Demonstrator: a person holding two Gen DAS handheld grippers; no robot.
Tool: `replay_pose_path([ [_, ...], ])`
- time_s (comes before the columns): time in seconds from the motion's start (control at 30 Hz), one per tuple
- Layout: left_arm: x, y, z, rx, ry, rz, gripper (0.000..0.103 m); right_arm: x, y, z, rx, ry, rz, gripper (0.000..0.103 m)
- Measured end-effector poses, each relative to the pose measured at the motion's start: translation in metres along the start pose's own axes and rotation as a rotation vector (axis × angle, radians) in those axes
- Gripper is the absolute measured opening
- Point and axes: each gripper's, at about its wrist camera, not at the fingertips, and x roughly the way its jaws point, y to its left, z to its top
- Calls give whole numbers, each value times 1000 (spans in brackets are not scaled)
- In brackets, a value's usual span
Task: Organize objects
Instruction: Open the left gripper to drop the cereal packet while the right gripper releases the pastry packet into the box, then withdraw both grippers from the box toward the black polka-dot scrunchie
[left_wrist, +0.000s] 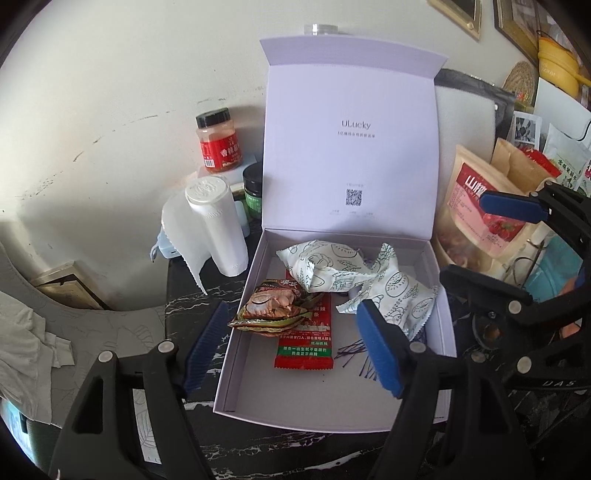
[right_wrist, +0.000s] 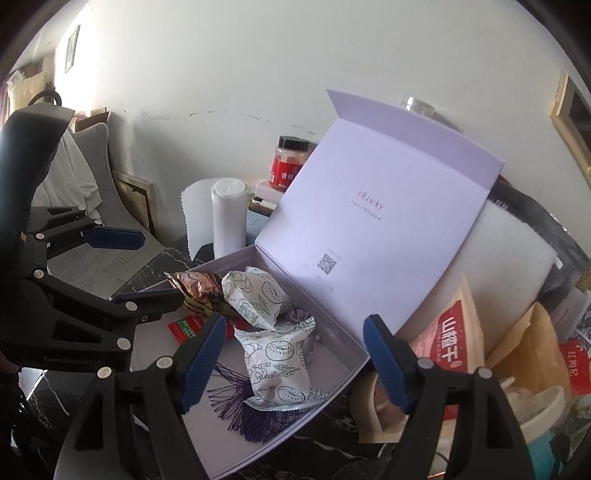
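Left tool (left_wrist: 291, 349) hangs over the near part of the box (left_wrist: 240, 325), jaws apart, nothing btwn them; its left pad sits outside the box's left wall, right pad over the floor inside. Right tool (right_wrist: 295, 360) hangs over the box's right side, jaws also wide, empty.

Inside the box: red flat packet (left_wrist: 304, 354) on the floor, w/ a brown foil snack pack (left_wrist: 271, 308) on top of it. Two white printed wrappers (left_wrist: 321, 267) lie twd the back and right, touching each other. Purple tassel threads (right_wrist: 251, 402) lie by the nearer wrapper.

Lid (left_wrist: 349, 144) stands upright at the back, "uLucky" and a QR code inside.

Left of the box on the dark marbled table (left_wrist: 192, 295): white cylinder bottle (left_wrist: 218, 229), red-label jar (left_wrist: 218, 142) behind. Right of it: red-and-pink snack pouch (left_wrist: 476, 206), leaning.
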Motion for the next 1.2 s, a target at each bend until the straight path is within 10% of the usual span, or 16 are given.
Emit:
replay_pose_path([
  [1.2,-192,-51,-61,42,-160,20,86,-184,24,-39,2,-161,-74,79],
])
